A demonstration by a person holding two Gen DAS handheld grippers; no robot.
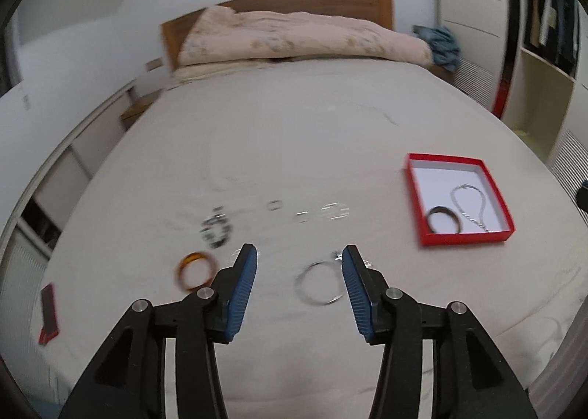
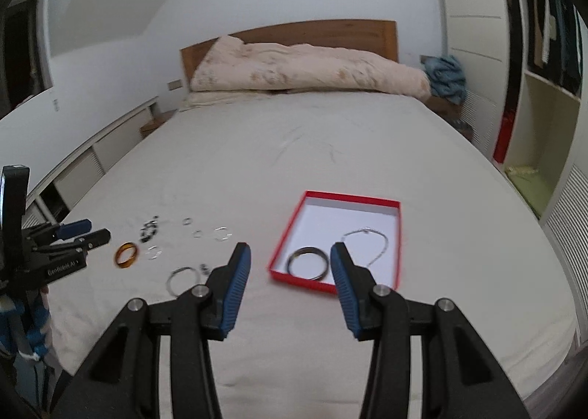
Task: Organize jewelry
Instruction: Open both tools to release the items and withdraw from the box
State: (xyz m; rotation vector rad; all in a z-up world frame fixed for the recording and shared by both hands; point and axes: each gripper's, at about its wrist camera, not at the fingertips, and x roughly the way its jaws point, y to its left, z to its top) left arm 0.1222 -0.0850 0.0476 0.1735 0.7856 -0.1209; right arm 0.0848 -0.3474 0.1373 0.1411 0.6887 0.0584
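On the bed sheet lies a red box (image 1: 466, 237) holding a dark bangle (image 1: 443, 210) and a silver chain necklace (image 1: 482, 198). Loose jewelry is spread to its left: an amber bangle (image 1: 193, 256), a black bead bracelet (image 1: 217, 230), a silver hoop (image 1: 299, 286) and small silver rings (image 1: 334, 210). My left gripper (image 1: 298, 252) hovers open above the hoop with nothing between its fingers. My right gripper (image 2: 289, 248) is also open and empty, above the near left side of the red box (image 2: 301, 277). The left gripper (image 2: 81, 231) shows at the left edge of the right wrist view.
A rolled pink quilt (image 2: 305, 70) lies against the wooden headboard (image 2: 330, 31), with a blue cloth (image 2: 446, 79) beside it. Open wardrobe shelves (image 2: 544, 107) stand on the right, low white cabinets (image 2: 110, 140) on the left. A red and black flat item (image 1: 49, 312) lies near the bed's left edge.
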